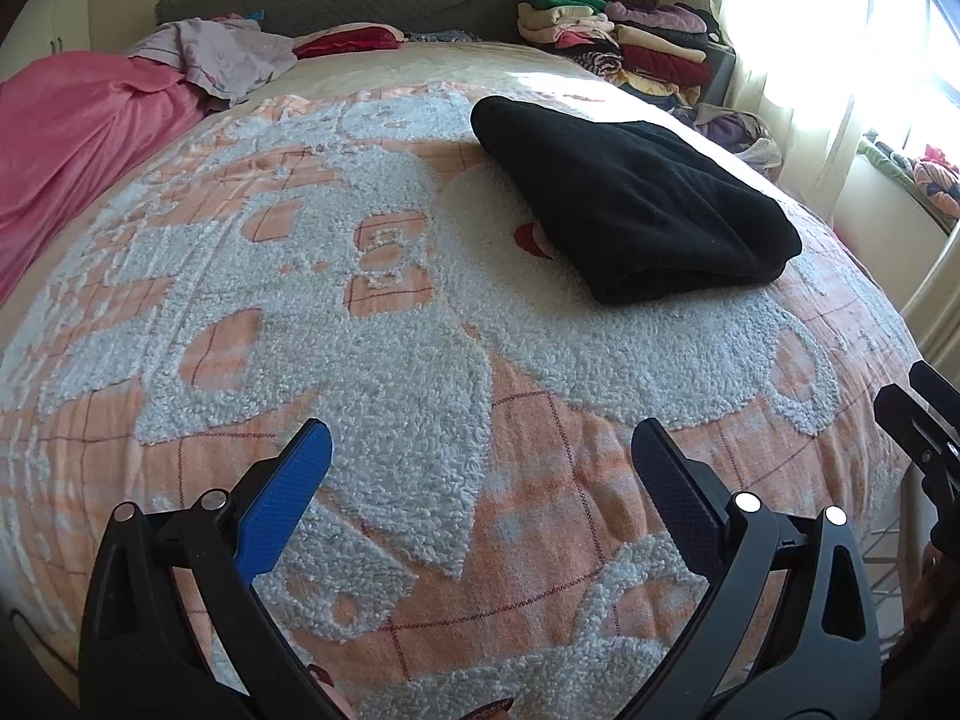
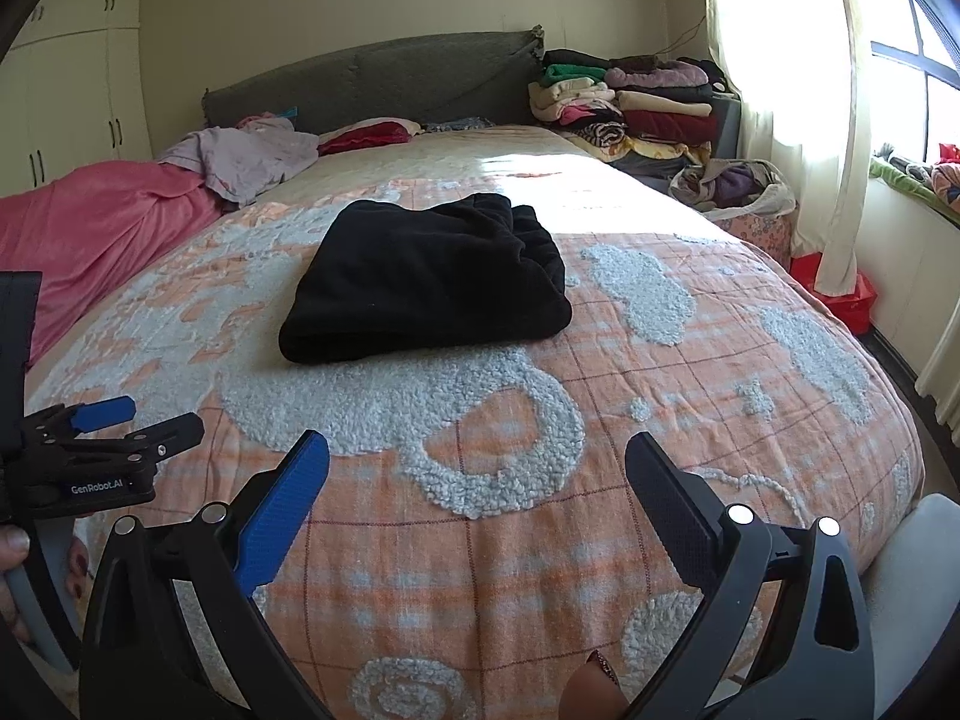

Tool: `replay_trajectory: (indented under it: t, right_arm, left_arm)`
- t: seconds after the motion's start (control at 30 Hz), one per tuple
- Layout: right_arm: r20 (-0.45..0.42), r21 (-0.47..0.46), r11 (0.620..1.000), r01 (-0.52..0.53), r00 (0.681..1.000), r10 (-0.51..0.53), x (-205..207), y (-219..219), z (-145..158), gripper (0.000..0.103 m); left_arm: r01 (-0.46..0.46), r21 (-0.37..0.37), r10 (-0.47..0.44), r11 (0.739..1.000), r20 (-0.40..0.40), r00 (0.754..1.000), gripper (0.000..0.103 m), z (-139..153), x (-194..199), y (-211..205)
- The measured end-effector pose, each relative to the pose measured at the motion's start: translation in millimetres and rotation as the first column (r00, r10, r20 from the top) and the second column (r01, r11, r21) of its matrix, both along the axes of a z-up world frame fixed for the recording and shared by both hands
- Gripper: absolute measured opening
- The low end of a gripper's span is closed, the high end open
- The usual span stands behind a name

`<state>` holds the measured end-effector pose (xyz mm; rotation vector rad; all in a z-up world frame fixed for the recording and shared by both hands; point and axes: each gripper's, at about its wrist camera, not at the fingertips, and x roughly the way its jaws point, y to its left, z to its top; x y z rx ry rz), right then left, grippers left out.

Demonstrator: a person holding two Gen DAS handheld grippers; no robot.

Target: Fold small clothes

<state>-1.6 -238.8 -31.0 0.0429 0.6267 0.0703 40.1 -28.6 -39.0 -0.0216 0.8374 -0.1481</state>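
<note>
A folded black fleece garment [image 1: 636, 198] lies on the orange and white bedspread [image 1: 360, 300]; it also shows in the right wrist view [image 2: 426, 282], in the middle of the bed. My left gripper [image 1: 480, 450] is open and empty, held above the near part of the bed, well short of the garment. My right gripper [image 2: 477, 462] is open and empty, also near the foot of the bed. The left gripper shows at the left edge of the right wrist view [image 2: 138, 420], and part of the right gripper at the right edge of the left wrist view [image 1: 918, 420].
A pink blanket [image 2: 90, 222] and a lilac garment [image 2: 246, 159] lie at the bed's far left. Stacks of folded clothes [image 2: 630, 102] stand by the grey headboard [image 2: 372, 78]. A bag of clothes [image 2: 738, 186] and a red box [image 2: 840, 294] sit on the right by the curtain.
</note>
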Motion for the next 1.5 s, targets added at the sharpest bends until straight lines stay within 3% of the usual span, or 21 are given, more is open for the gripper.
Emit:
replay_trajectory:
  t: [1.5]
  right_arm:
    - [-0.008,0.007,1.0,0.015,1.0,-0.014,-2.9,-1.4,0.1,0.098]
  left_arm:
    - [-0.037,0.027,0.037,0.999,0.013,0.999,0.094,4.3,-3.1,1.5]
